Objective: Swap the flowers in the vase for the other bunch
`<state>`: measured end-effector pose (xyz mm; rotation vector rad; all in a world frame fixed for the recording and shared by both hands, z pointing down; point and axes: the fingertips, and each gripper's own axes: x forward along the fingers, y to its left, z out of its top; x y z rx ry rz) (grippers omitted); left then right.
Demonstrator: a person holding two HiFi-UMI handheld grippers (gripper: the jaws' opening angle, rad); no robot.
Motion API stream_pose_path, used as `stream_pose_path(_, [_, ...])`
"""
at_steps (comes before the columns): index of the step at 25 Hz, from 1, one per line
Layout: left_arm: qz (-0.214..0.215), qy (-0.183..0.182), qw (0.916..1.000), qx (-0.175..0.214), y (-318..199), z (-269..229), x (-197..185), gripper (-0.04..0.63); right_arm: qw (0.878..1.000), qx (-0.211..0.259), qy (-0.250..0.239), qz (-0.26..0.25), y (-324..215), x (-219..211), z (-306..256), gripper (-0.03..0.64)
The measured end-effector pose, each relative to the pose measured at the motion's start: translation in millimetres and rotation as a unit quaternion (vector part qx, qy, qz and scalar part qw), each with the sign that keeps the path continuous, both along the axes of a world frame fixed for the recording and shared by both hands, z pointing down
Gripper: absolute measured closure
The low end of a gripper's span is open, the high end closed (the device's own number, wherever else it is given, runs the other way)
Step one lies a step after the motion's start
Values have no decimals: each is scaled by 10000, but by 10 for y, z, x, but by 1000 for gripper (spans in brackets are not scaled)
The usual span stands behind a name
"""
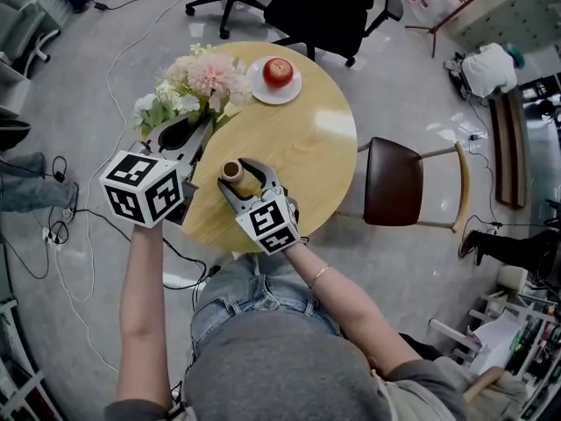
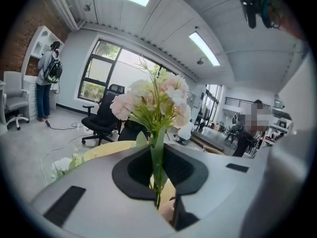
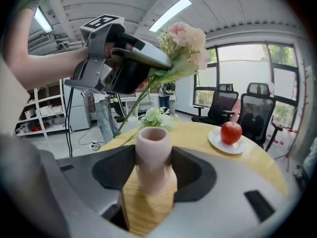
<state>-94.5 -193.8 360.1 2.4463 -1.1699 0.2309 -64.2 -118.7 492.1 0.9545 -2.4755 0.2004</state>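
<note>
Clamped by the stems in the narrow left gripper (image 1: 188, 134): pink bunch (image 2: 156, 100), tilted above the table (image 1: 298, 156), clear of the vase (image 3: 152, 157), presumably for setting aside. Vase gripped upright by the right gripper (image 1: 245, 175), likely against tipping. At the left edge: white bunch (image 1: 158, 105). Beyond: apple (image 1: 278, 71) on plate (image 1: 294, 90), not obstructing.

Observed: the left gripper (image 1: 200, 128) has a light grey shell, black pads lining the jaws, flat black rectangular patches on the shell, and a white cube (image 1: 142, 188) with black square markers. The right gripper (image 1: 238, 170) is the same build, with its own marker cube (image 1: 272, 224). Clothing: grey short-sleeved top (image 1: 280, 371), blue jeans (image 1: 250, 292), thin bracelet (image 1: 318, 275) on the right wrist.
</note>
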Motion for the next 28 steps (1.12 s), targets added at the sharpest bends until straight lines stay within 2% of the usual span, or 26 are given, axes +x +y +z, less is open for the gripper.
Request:
stream_pose_path(6, [49,389,9986,365,2,-373,75,545,10000,-13,-21,20,-8,-13,0,379])
stream_pose_path(15, [336,841,9942,572,-63,-706,390,545,9999,-68,-22,77,-44,17,-14,379])
stream_pose_path(24, [569,1214,9894,558,-74,-687,488,545,9998,-94,-13,167,-37,-144,-10,379])
stream_pose_path(28, [611,1229,9892,514,-115,-553,530,546,9998,-93,-20,195,-93,-164,-12,379])
